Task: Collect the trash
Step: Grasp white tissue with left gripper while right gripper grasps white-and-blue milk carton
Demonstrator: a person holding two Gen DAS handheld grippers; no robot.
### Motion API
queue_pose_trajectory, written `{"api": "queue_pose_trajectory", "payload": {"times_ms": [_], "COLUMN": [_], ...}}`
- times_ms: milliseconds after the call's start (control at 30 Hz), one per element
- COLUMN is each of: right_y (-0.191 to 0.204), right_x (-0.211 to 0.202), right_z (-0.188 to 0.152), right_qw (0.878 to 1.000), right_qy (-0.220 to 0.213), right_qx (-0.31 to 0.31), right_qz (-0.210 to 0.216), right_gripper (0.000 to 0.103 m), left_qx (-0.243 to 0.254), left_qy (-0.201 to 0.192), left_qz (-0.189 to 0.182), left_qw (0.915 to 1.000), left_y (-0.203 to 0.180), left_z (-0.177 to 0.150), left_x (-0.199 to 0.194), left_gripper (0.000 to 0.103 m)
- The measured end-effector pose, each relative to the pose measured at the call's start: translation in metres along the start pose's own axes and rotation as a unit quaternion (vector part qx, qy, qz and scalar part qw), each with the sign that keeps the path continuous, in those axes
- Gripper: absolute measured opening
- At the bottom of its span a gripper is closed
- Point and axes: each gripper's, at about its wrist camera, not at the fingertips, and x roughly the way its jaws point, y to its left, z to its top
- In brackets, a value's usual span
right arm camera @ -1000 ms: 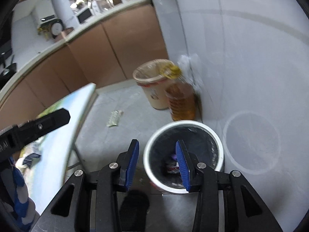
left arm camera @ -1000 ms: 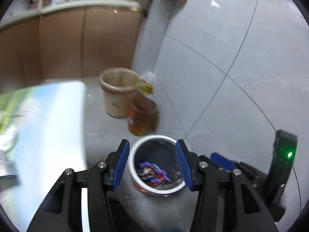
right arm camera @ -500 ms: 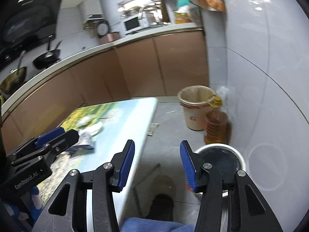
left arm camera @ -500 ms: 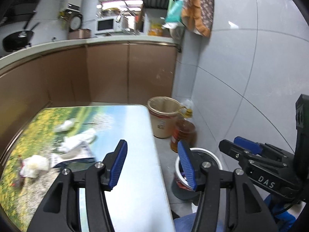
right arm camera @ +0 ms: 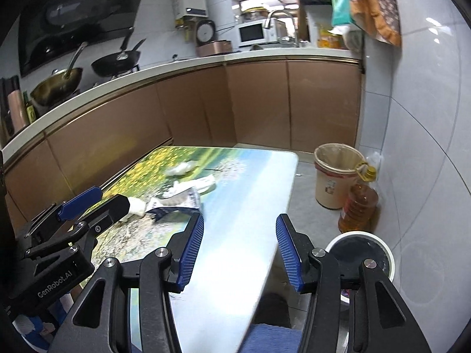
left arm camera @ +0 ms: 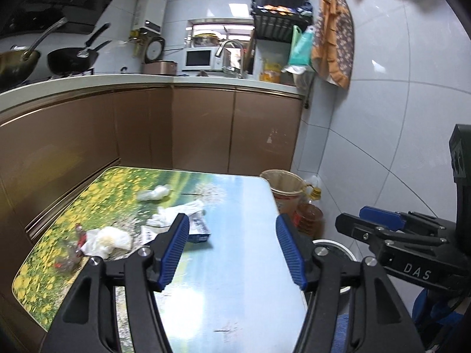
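Since the earlier frame: both views have swung up from the white-rimmed round bin (right arm camera: 360,251) on the floor to the flower-printed tabletop surface (left arm camera: 235,264), where the litter lies.
Left claw (left arm camera: 232,253): empty — blue-padded jaws opening, nothing between them, hanging over bare surface.
Right claw (right arm camera: 240,253): also empty — jaws opening, straddling the surface's right edge with floor below.
Trash, where: a loose cluster on the far left part of the surface — a blue-and-white flat wrapper (left arm camera: 198,228), a crumpled white plastic bag (left arm camera: 109,239), a white crumpled tissue (left arm camera: 154,193) further back.
Key relation: the wrapper lies ahead and just left of the left claw's left pad; from the right claw it lies ahead and well to the left (right arm camera: 176,203), with the left claw in between.
Long axis: the wrapper seems to run roughly left to right across the left view, though blur makes this unsure.
Nearer hand: the left, by my reading.
Bin: down to the right, beside the amber oil bottle (right arm camera: 357,209).
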Motion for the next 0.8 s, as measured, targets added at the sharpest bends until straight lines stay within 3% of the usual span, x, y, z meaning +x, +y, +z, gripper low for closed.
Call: {"api": "queue_pose_trajectory", "payload": {"times_ms": [233,500,700,800], "right_y": [0.033,0.055,0.067,0.076], "right_x": [0.013,0.045,0.091,0.126], "right_z": [0.001,-0.003,0.003,0.007], "right_qw": [0.999,0.997,0.988,0.976], "right_qy": [0.022,0.058,0.104,0.134], "right_qx": [-0.018,-0.013,0.030,0.075], "right_qz": [0.024,0.044,0.108,0.152], "right_gripper": [0.051,0.053,0.056,0.058], "left_qx": [-0.023,-0.035,0.017,0.045], "left_qy": [0.006,0.043,0.068,0.094], "left_qz": [0.021,0.052,0.076,0.060], "left_qw": [0.9995,0.9971,0.9947,0.9928], "left_y": [0.045,0.107,0.161,0.181], "left_z": [-0.015,-0.044,-0.049,-0.046], "left_x": [-0.004,0.020,0.055,0.080], "left_gripper": [0.059,0.061,0.066,0.066]}}
